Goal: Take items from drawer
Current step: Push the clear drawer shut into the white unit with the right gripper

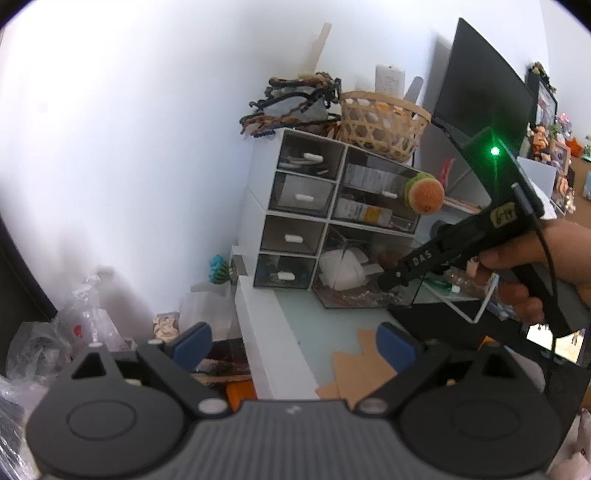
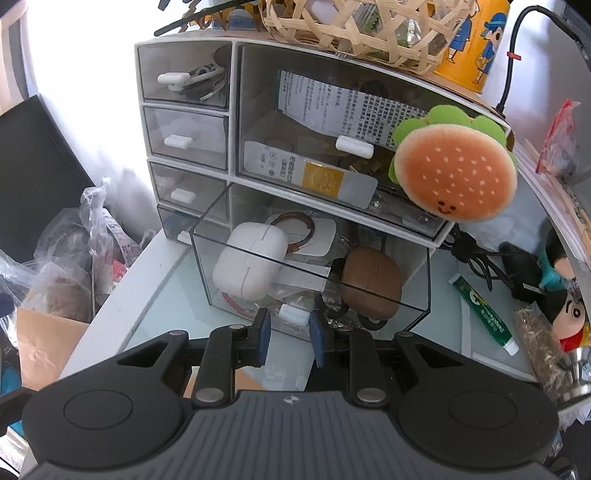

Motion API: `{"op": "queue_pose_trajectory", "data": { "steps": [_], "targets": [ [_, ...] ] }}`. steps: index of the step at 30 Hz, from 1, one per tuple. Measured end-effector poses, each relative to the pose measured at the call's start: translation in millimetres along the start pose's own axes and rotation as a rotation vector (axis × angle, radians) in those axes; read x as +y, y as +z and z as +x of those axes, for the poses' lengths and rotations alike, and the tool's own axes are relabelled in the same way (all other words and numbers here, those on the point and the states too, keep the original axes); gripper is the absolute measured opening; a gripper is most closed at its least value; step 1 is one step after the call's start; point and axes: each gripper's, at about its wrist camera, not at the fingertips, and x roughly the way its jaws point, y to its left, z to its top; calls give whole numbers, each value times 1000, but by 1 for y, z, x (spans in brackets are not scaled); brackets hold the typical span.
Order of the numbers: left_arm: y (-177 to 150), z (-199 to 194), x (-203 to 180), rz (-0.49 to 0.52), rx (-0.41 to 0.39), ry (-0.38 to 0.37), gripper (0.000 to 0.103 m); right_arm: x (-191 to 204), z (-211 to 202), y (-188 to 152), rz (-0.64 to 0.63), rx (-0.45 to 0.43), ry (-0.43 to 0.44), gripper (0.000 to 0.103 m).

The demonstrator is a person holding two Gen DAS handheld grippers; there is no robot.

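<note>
A white organiser with clear drawers (image 2: 192, 110) stands on the desk; it also shows in the left wrist view (image 1: 295, 206). Its lower right clear drawer (image 2: 421, 295) is pulled out. Inside lie a white earbud case (image 2: 251, 266), a brown earbud case (image 2: 369, 282) and a brown ring (image 2: 291, 232). My right gripper (image 2: 291, 332) has its blue fingers a small gap apart on either side of the drawer's white handle (image 2: 293, 314). My left gripper (image 1: 295, 343) is open and empty, back from the organiser. The right gripper's body (image 1: 461, 243) reaches to the drawer in the left wrist view.
A burger plush (image 2: 456, 170) hangs at the organiser's right side. A woven basket (image 2: 354, 26) and a yellow tin (image 2: 476, 44) sit on top. A green tube (image 2: 484, 314) and figurines (image 2: 565, 306) lie to the right. Plastic bags (image 2: 74, 251) crowd the left, off the desk edge.
</note>
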Motion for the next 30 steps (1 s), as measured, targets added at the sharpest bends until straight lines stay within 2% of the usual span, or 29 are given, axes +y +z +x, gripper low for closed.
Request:
{"op": "queue_pose_trajectory", "data": {
  "steps": [30],
  "targets": [
    [1,3,24,-50,-12,47,98,-16,12,19,23,-28,-25,26]
  ]
}}
